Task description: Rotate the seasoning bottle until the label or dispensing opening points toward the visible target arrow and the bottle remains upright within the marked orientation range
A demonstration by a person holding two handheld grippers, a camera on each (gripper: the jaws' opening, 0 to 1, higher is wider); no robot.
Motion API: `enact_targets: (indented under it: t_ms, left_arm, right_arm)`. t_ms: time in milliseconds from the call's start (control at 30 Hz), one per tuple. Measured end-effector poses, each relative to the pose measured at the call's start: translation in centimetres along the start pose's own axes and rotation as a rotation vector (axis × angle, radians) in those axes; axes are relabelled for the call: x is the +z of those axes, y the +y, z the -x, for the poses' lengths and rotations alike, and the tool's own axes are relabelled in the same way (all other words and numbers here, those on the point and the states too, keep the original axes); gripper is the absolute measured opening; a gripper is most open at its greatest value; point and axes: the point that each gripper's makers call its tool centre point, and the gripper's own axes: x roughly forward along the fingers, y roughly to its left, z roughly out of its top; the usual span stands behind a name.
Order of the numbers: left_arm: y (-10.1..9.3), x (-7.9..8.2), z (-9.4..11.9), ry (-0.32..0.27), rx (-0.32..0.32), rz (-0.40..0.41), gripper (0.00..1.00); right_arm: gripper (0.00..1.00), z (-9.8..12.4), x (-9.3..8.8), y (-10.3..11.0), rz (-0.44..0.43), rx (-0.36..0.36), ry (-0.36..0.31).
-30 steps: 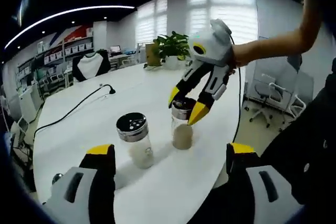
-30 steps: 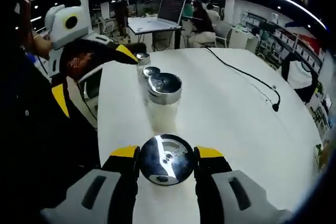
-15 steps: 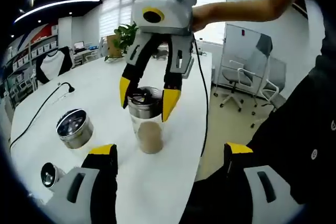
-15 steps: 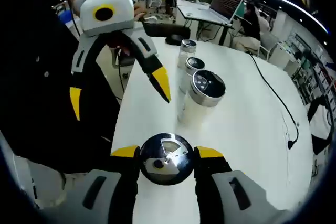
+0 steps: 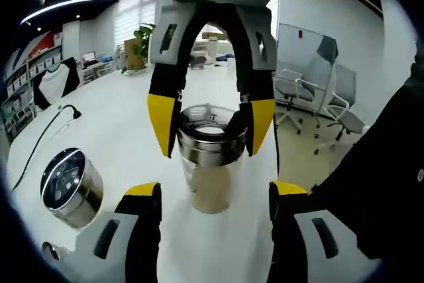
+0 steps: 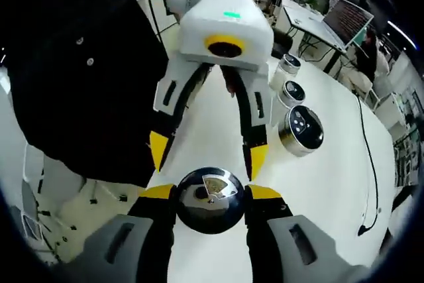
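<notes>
So the seasoning bottle sits dead centre in the left gripper view, upright on the white table, glass body with brownish powder in the lower half and a steel cap. The right gripper comes down from the top of that frame and its yellow-tipped jaws are pinched on the cap from both sides. Makes sense to me: grabbing the cap from above lets you twist the bottle around its own axis without tipping it.

In the right gripper view you're looking straight down at that shiny cap, lower middle, wedged between the right gripper's own jaws.

The left gripper hangs in the upper centre of the right gripper view, jaws spread wide to either side of the bottle and touching nothing. Looks like it's parked there to steady or catch the body if needed, but that's my guess.

Three other shakers line up toward the upper right, well clear. Couldn't spot any target arrow or label, so no idea how far off the rotation is.
</notes>
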Motion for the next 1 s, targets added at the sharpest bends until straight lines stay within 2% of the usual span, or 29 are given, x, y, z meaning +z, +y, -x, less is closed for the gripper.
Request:
enact_targets:
  t_ms: [67, 200, 433, 467, 633, 667, 733, 833, 900, 1000]
  left_arm:
    - [0.7, 0.3, -0.9, -0.002, -0.04, -0.041, 0.67]
    - [0.6, 0.3, -1.3, 0.003, -0.067, -0.048, 0.46]
    - [0.5, 0.5, -2.4, -0.003, -0.094, -0.048, 0.45]
    - [0.3, 0.6, -2.6, -0.005, -0.116, -0.056, 0.45]
    - [0.1, 0.5, -3.1, 0.012, -0.144, -0.079, 0.43]
    - [-0.1, 0.6, -3.5, 0.021, -0.182, -0.11, 0.43]
    - [-0.1, 0.5, -3.6, 0.018, -0.196, -0.099, 0.43]
    - [-0.2, 0.5, -3.5, 0.003, -0.179, -0.089, 0.43]
    - [0.5, 0.6, -3.6, -0.023, -0.099, -0.057, 0.43]
    - [0.7, 0.7, -3.6, -0.047, -0.057, -0.013, 0.43]
  right_arm:
    - [0.39, -0.1, 0.0, 0.2, 0.028, 0.026, -0.007]
    - [0.39, -0.1, 0.1, 0.2, 0.027, 0.029, -0.007]
    - [0.39, -0.2, 0.3, 0.2, -0.009, 0.011, -0.028]
    - [0.39, -0.2, 0.3, 0.2, -0.015, 0.007, -0.034]
    - [0.39, -0.3, 0.6, 0.5, 0.008, 0.02, -0.041]
    - [0.39, -0.3, 0.6, 0.6, 0.013, 0.027, -0.031]
    - [0.39, -0.3, 0.6, 0.5, -0.003, 0.027, -0.019]
    - [0.4, -0.3, 0.5, 0.3, -0.044, 0.0, -0.018]
    - [0.4, -0.4, 0.0, -0.2, -0.152, -0.062, -0.011]
    - [0.4, -0.3, -0.2, -0.7, -0.224, -0.127, -0.017]
